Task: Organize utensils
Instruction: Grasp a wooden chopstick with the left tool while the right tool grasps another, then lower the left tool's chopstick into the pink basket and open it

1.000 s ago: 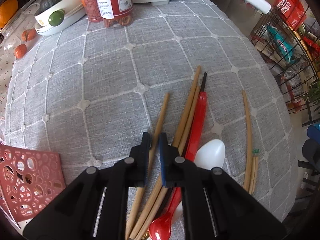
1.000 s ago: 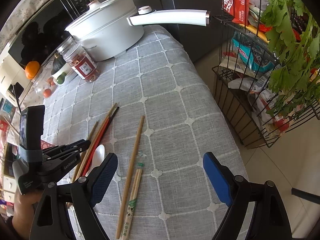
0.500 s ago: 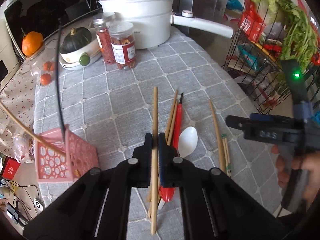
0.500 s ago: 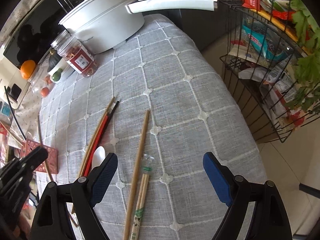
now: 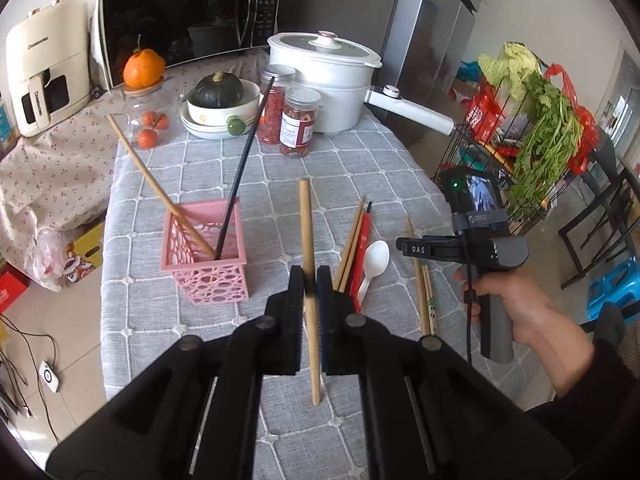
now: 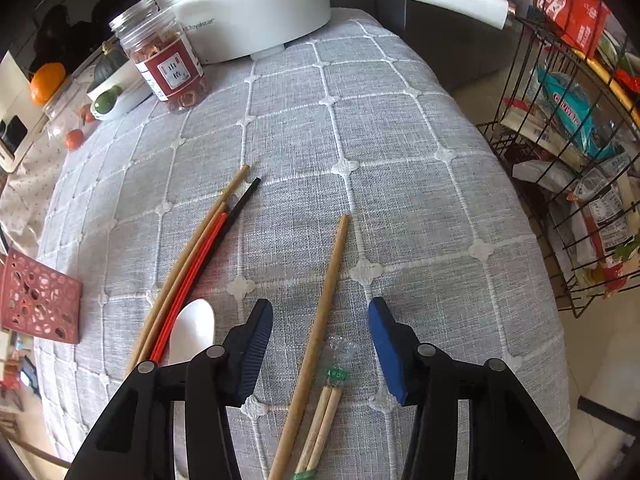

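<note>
The left gripper [image 5: 310,280] is clenched on a wooden chopstick [image 5: 307,240], which stands pinched between the two fingers [image 5: 295,292]; its upper end points toward 12 o'clock past the fingertips and its lower end hangs out behind them, above the grey checked cloth of the table [image 5: 200,176]. At about 10 o'clock from those fingers stands the pink basket [image 5: 208,272], upright on the table, with a wooden chopstick in the basket [image 5: 160,188] leaning out toward 10 o'clock and a black chopstick [image 5: 244,164] leaning toward 1 o'clock. Just beside the left gripper, at 1 o'clock, lie a bundle of wooden and red chopsticks [image 5: 354,244] and a white spoon [image 5: 374,260] flat on the cloth.

The right gripper [image 6: 320,344] is released, its blue-padded fingers [image 6: 386,348] spread wide and low over the table. Between them lies a long wooden chopstick [image 6: 320,320], running from 6 o'clock up toward 12 o'clock, touching neither finger. Just right of its lower part lies a wrapped pair of disposable chopsticks [image 6: 324,420]. At 10 o'clock from the right gripper the same bundle [image 6: 192,264] and the spoon [image 6: 194,330] lie close to the left-hand finger. Far off at 12 o'clock sit a white pot [image 6: 248,12] and a jar [image 6: 168,64].
</note>
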The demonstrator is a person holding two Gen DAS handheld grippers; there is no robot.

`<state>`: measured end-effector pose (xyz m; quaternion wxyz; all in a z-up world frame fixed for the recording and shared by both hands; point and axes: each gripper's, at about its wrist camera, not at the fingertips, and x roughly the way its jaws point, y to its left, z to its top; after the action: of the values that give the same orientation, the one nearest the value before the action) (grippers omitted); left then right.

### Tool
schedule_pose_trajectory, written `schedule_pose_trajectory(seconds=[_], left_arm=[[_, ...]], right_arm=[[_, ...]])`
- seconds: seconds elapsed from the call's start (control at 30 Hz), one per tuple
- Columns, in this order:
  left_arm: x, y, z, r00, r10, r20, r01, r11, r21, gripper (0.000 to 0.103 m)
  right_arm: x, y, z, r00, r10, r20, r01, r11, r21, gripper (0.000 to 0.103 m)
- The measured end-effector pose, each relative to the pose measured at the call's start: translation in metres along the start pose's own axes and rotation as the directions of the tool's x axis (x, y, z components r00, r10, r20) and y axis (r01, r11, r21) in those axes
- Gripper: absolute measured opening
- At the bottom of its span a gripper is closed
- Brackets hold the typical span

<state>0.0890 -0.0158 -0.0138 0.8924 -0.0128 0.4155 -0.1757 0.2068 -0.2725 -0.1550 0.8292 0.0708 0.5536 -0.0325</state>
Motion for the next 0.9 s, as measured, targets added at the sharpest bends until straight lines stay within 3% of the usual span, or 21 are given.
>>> schedule_pose_trajectory(seconds=[0.13, 0.3, 0.53, 0.7, 0.9], left_arm=[[-0.007, 0.010, -0.006, 1.000, 0.004, 0.016, -0.004, 1.000, -0.026, 0.007], [-0.025, 0.019, -0.011, 0.999, -0.001, 0.054, 0.003, 1.000, -0.029, 0.007], [-0.057, 0.035, -0.012, 0.989, 0.000, 0.145, 0.007, 0.999, -0.048, 0.007], [-0.078, 0.041, -0.010, 0.976, 0.019, 0.217, -0.005, 0.998, -0.066, 0.007], [-0.100, 0.049, -0.004, 0.937, 0.059, 0.343, -0.025, 0.994, -0.102, 0.007]], right_arm=[[0.003, 0.020, -0.002, 0.999, -0.033, -0.003, 0.033, 0.997, -0.063, 0.010], [-0.005, 0.029, -0.004, 1.000, -0.001, 0.012, 0.002, 0.998, -0.064, 0.008], [-0.070, 0.042, -0.007, 0.980, 0.113, 0.161, -0.096, 0.990, -0.106, 0.006], [-0.119, 0.047, -0.021, 0.947, 0.174, 0.268, -0.138, 0.979, -0.150, 0.006], [-0.178, 0.060, -0.041, 0.886, 0.245, 0.393, -0.178, 0.963, -0.200, 0.006]])
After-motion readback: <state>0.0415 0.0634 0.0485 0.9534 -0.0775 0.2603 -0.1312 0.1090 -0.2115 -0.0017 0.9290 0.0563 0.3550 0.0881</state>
